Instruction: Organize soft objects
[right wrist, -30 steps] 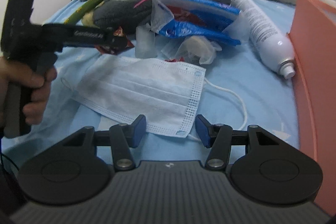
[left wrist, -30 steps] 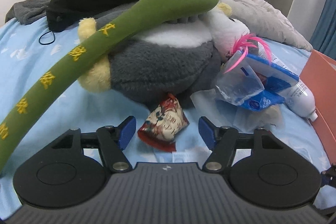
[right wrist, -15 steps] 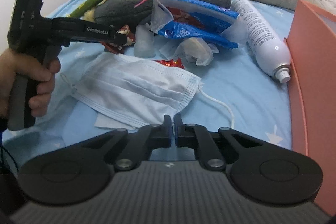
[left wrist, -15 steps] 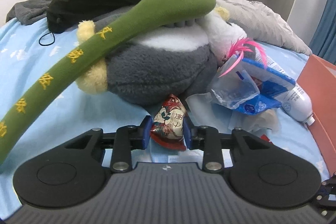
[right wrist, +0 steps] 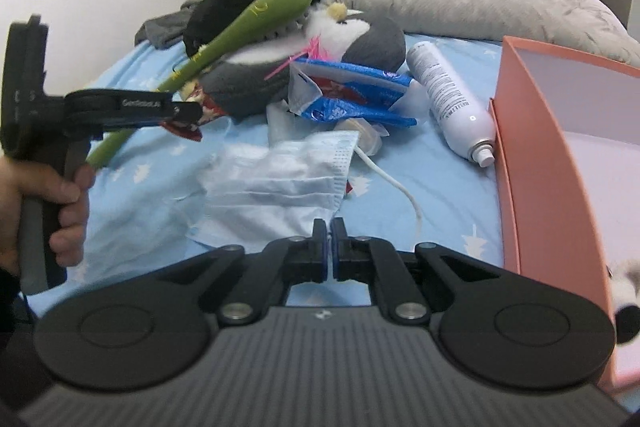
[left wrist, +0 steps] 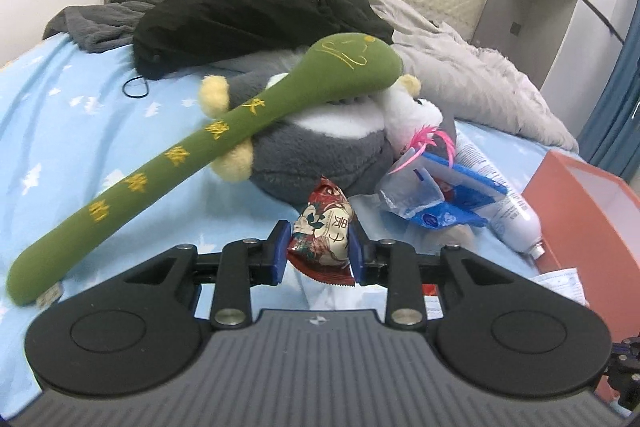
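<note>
My left jaws are closed most of the way on a red snack packet (left wrist: 322, 233), one blue pad against each side of it, so my left gripper (left wrist: 319, 253) has it by the middle where the wrapper is fullest and least likely to slip. The packet stands up between the pads, just in front of the grey plush toy (left wrist: 320, 151). A long green plush stick (left wrist: 192, 155) leans across that toy's top, its lower end off to the toy's left on the blue bedsheet (left wrist: 72, 131). To the toy's right lie a crumpled blue wrapper (left wrist: 436, 203) and a white spray bottle (left wrist: 516, 223).

In the right wrist view my right jaws are pressed nearly together, and my right gripper (right wrist: 329, 253) seems to pinch the near edge of the white face mask (right wrist: 288, 183); the contact is partly hidden, so I cannot be certain. The mask is bunched and lies in front of the grey plush toy (right wrist: 360, 39). The orange box (right wrist: 532, 163) stands open to the toy's right, probably where these soft things belong. My left gripper (right wrist: 188, 111) shows to the toy's left with the packet.
</note>
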The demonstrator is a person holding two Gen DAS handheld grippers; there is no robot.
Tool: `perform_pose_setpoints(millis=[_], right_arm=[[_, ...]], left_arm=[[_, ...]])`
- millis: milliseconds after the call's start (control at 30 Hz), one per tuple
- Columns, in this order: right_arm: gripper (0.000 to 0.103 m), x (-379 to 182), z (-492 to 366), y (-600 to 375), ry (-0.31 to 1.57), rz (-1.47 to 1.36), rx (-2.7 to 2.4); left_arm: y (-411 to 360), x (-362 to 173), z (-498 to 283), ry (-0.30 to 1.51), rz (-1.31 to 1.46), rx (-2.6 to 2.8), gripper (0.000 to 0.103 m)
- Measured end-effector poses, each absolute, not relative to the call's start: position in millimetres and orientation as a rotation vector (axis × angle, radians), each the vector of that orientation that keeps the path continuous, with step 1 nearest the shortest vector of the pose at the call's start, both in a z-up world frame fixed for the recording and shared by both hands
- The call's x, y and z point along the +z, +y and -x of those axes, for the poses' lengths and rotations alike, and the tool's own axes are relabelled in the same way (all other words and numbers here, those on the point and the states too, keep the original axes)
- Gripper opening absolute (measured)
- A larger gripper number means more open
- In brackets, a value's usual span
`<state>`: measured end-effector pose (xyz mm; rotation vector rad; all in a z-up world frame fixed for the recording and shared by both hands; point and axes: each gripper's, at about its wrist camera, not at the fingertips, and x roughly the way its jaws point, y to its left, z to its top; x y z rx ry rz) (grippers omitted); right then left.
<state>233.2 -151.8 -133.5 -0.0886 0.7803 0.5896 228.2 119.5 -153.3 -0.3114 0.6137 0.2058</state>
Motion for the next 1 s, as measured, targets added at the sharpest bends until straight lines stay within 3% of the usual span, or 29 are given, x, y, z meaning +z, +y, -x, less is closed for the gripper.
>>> perform_pose_setpoints(millis=[600, 800, 833, 900, 967, 1000], right_arm=[[0.006, -156, -179, -188, 1.005, -0.004, 0.509], [0.011, -159, -164, -180, 1.034, 0.03, 0.481], [0.014, -159, -164, -178, 1.041, 0.04, 0.479], [0.041, -159, -163, -175, 1.053, 0.07, 0.467], [0.057, -154, -161, -175, 1.038, 0.081, 0.457], [0.059, -151, -161, -175, 1.028, 0.087, 0.453]], left_arm=[[92, -186, -130, 0.755, 0.473, 0.188, 0.035], [91, -200, -123, 0.805, 0.482, 0.17, 0.036], [92, -202, -125, 0.823, 0.487, 0.16, 0.038], [94, -207, -127, 0.855, 0.509, 0.158, 0.042], [95, -207, -125, 0.842, 0.535, 0.142, 0.058], [95, -207, -125, 0.84, 0.54, 0.138, 0.061]])
